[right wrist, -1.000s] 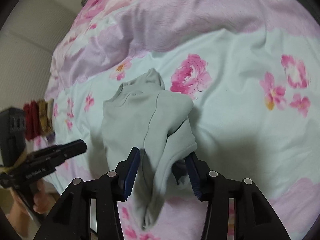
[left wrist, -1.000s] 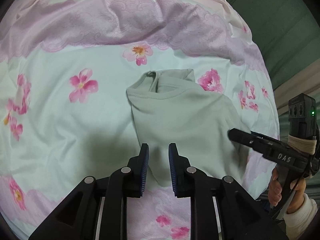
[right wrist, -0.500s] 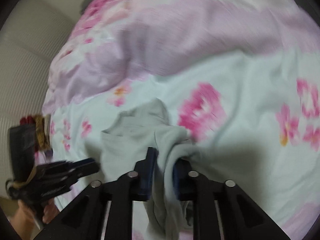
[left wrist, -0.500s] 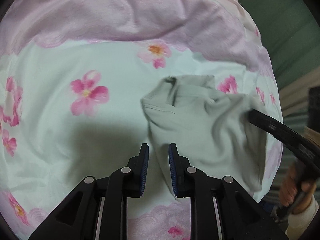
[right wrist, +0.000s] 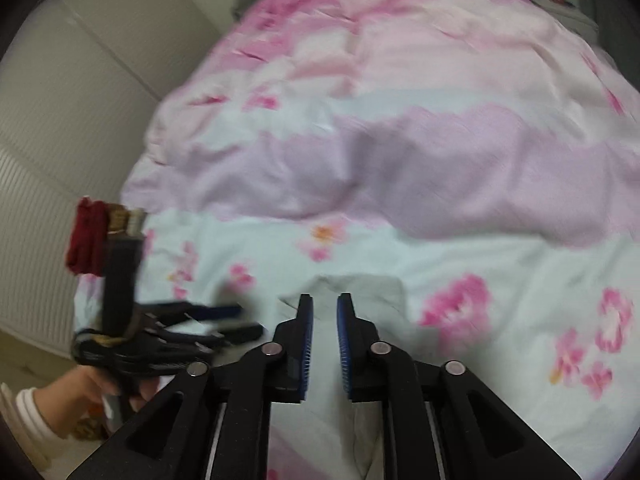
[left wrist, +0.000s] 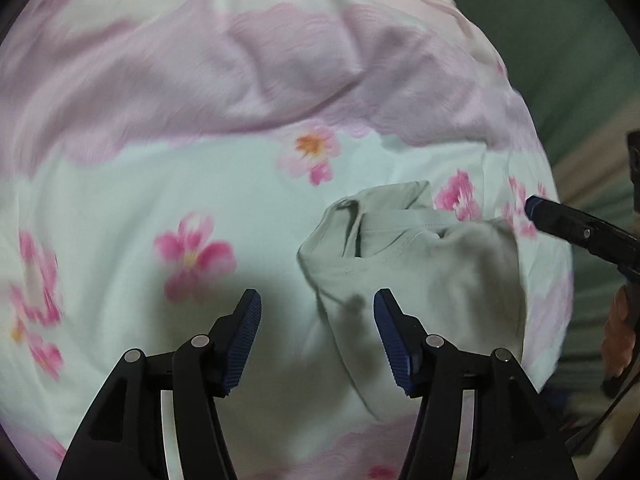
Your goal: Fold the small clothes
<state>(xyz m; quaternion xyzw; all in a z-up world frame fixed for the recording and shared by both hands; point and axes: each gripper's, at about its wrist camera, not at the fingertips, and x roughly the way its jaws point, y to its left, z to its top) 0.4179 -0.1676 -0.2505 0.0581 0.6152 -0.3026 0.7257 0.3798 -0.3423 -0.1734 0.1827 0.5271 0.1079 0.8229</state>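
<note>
A grey-green small garment (left wrist: 420, 272) lies crumpled, partly folded over, on the floral bedcover (left wrist: 160, 208). My left gripper (left wrist: 316, 308) hovers over its left edge with jaws opening; the cloth edge shows between the fingers but the pads do not press it. In the right wrist view the garment (right wrist: 372, 292) lies just beyond my right gripper (right wrist: 324, 308), whose jaws are opening from a narrow gap and pinch nothing. The right gripper (left wrist: 568, 224) is off the cloth at its right. A hand (right wrist: 80, 384) holds the blurred left gripper (right wrist: 240, 322).
A rumpled purple band of the bedcover (right wrist: 400, 168) rises behind the garment. Red and brown cloth (right wrist: 92, 236) sits at the bed's left edge. A pale panelled wall (right wrist: 60, 120) is on the left, a green curtain (left wrist: 560, 60) beyond the right edge.
The right gripper closed on the garment's fold, pulled it across, then let go and rose. The left gripper's jaws went from nearly shut to wide apart, and the garment now sits further right in its view.
</note>
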